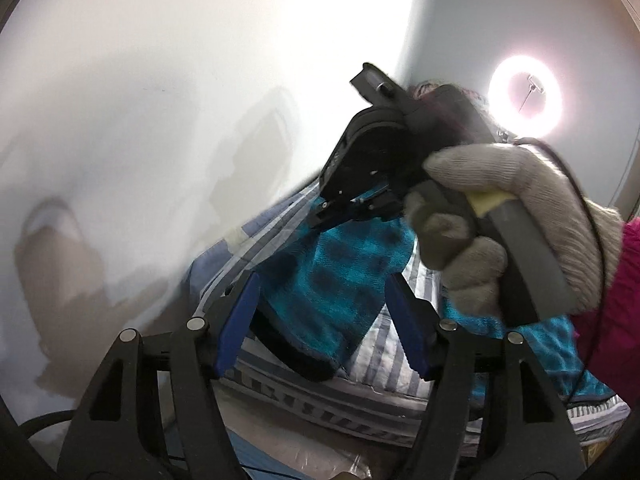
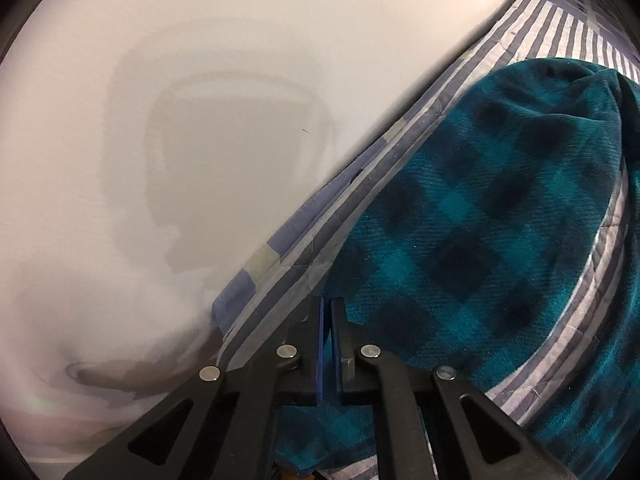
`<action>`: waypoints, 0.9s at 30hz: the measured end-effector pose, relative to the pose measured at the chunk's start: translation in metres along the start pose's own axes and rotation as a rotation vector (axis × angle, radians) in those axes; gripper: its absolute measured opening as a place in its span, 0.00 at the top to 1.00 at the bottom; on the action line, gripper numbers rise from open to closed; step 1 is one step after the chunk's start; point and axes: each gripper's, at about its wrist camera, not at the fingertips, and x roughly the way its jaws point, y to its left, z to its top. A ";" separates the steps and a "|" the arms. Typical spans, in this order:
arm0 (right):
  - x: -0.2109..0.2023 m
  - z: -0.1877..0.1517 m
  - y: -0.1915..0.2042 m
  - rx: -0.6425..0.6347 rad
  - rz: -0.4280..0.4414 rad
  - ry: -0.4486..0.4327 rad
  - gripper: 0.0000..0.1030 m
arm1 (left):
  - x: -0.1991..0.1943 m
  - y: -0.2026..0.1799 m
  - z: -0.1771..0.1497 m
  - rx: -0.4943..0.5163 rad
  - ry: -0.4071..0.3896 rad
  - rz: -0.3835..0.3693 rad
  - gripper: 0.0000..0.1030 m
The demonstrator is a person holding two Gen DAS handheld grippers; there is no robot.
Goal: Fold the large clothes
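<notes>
Garment: one teal-and-black checked fleece garment (image 2: 480,208), spread over a striped bedsheet (image 2: 404,136) on a bed pushed against a white wall (image 2: 160,80).
Left tongs (image 1: 324,320): released — the two blue pads (image 1: 236,320) stand well apart with nothing pressed between them; seen from the left wrist, a dark-hemmed end of the garment lies beyond the gap, lower down on the sheet, touching neither pad.
Right tongs (image 2: 329,312): clenched, the two pads brought together; their tips sit at the garment's edge where it meets the sheet's border. Whether a thin fold of cloth is pinched between them cannot be told — the tips hide that spot.
Right tongs from the left wrist: the black tool (image 1: 360,184) points down at the garment's far end, held by a hand in a grey knitted glove (image 1: 512,232) with a pink sleeve (image 1: 616,300) behind it.
Garment relative to both: it lies ahead of the left tongs and under and to the right of the right tongs.
Count: one garment, one striped sheet, two tongs, one gloved hand in view, one ring light (image 1: 526,98) on the wall side.
</notes>
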 end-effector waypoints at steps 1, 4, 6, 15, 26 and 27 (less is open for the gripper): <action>-0.004 -0.003 0.000 -0.003 0.001 -0.006 0.99 | 0.006 0.003 0.002 -0.002 0.013 0.007 0.36; -0.012 -0.009 -0.001 -0.008 -0.002 -0.021 1.00 | 0.016 0.011 0.006 -0.022 0.031 0.014 0.36; -0.024 -0.009 -0.014 -0.008 -0.001 -0.027 1.00 | 0.022 0.016 0.007 -0.020 0.036 0.027 0.36; -0.051 -0.014 -0.042 -0.009 0.007 -0.058 1.00 | 0.039 0.016 0.007 0.027 0.072 0.032 0.36; -0.065 -0.035 -0.085 0.022 0.032 -0.093 1.00 | 0.056 0.009 0.010 0.042 0.109 -0.030 0.36; -0.068 -0.037 -0.090 0.027 0.033 -0.099 1.00 | 0.058 0.009 0.009 0.041 0.114 -0.034 0.36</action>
